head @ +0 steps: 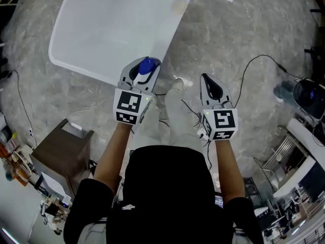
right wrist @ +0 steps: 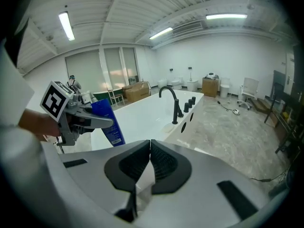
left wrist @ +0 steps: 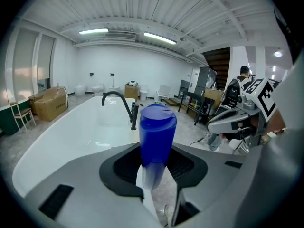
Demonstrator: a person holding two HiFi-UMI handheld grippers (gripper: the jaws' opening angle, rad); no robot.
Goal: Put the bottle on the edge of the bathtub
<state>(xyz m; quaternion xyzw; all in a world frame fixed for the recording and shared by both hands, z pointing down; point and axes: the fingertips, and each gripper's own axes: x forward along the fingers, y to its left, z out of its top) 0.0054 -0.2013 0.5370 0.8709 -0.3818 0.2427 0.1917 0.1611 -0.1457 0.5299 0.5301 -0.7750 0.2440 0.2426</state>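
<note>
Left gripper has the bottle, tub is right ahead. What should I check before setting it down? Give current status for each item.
1. Bottle held by left gripper: ok, jaws closed on its lower body.
2. Bottle upright, cap end up: ok, only a slight lean.
3. Bathtub near rim bare: ok, nothing on it in the head view.
4. Faucet out of the way: ok, it stands at the far end.
5. Right gripper clear of the bottle: ok, shut, empty and off to the side.
6. Bottle base lined up with the rim and how high above it: cannot tell, the jaws hide the base.
</note>
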